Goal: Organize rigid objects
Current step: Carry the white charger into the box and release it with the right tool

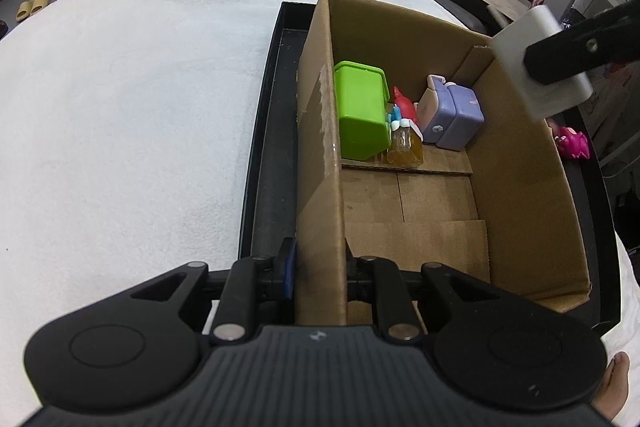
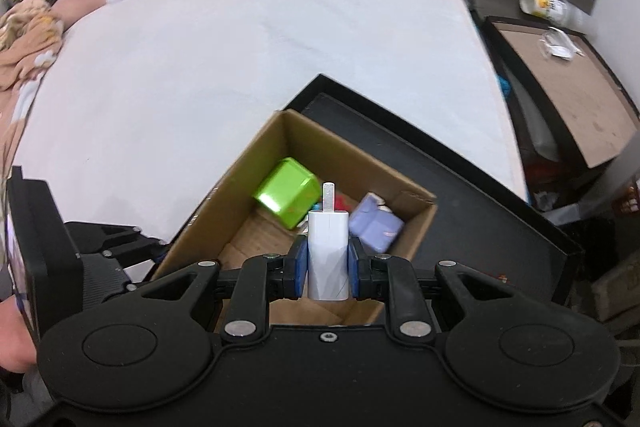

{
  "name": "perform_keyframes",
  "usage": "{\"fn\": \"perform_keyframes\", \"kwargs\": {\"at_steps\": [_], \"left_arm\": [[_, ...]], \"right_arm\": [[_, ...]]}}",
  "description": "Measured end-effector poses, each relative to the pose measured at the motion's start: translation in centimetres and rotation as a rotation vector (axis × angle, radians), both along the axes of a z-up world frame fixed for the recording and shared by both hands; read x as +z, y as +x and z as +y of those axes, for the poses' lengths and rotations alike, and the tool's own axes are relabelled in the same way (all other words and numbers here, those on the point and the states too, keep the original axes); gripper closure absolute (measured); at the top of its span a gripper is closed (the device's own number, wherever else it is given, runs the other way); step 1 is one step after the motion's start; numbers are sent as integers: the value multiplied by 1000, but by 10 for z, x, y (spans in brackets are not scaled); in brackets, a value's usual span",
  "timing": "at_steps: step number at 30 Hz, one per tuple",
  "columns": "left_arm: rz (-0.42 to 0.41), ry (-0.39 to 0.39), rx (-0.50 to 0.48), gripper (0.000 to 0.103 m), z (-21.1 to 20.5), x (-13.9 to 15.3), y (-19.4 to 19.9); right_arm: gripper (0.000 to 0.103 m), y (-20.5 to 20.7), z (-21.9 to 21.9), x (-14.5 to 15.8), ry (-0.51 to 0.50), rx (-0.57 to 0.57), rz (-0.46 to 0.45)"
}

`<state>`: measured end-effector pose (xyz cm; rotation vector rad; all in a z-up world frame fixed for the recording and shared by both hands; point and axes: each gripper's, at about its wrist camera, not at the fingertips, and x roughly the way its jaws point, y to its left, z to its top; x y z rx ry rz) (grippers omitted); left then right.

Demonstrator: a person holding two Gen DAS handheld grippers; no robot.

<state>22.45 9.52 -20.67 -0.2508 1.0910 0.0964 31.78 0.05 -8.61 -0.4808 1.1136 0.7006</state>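
Left gripper point(image 1: 320, 277) is clamped on the left wall of the cardboard box point(image 1: 532, 163), one finger outside, one inside. The box sits in a black tray point(image 1: 268, 131) on a white bedsheet point(image 1: 132, 99).

Right gripper point(image 2: 328, 267) pinches a white charger plug point(image 2: 327, 251) between its blue pads point(image 2: 301, 269), prong pointing away from the camera, above the open box. From the left wrist view the plug is over the box's right wall.

At the box's far end: green plastic bin point(image 1: 362, 113) tipped on its side against the left wall, small amber bottle point(image 1: 405, 146) just beside it, red toy point(image 1: 404, 103) behind, lavender case point(image 1: 452, 115) on the right. Near half of the box floor is bare. Pink toy point(image 1: 574, 145) lies in the tray outside the right wall.
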Motion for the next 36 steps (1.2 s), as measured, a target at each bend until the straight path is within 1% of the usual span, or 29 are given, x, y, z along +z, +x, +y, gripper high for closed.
{"fn": "perform_keyframes", "kwargs": {"at_steps": [6,12,18,27,32,35,36], "left_arm": [[-4,-9,4,86,2,0,0],[-6,-19,5,86,4,0,-1],[-8,-26,5,86,6,0,-1],[-11,-38,9,85,8,-1,-2],[-12,-40,7,85,9,-1,-2],[-12,-41,7,85,9,-1,-2],[-12,-41,6,85,8,-1,-2]], "right_arm": [[82,-6,16,-12,-24,44,20],[82,-9,26,-31,-70,60,44],[82,-8,31,-48,-108,50,71],[82,-12,45,-66,-132,42,99],[82,-9,44,-73,-108,-6,124],[82,-13,45,-73,-85,6,127],[80,-15,47,-71,-85,13,114]]}}
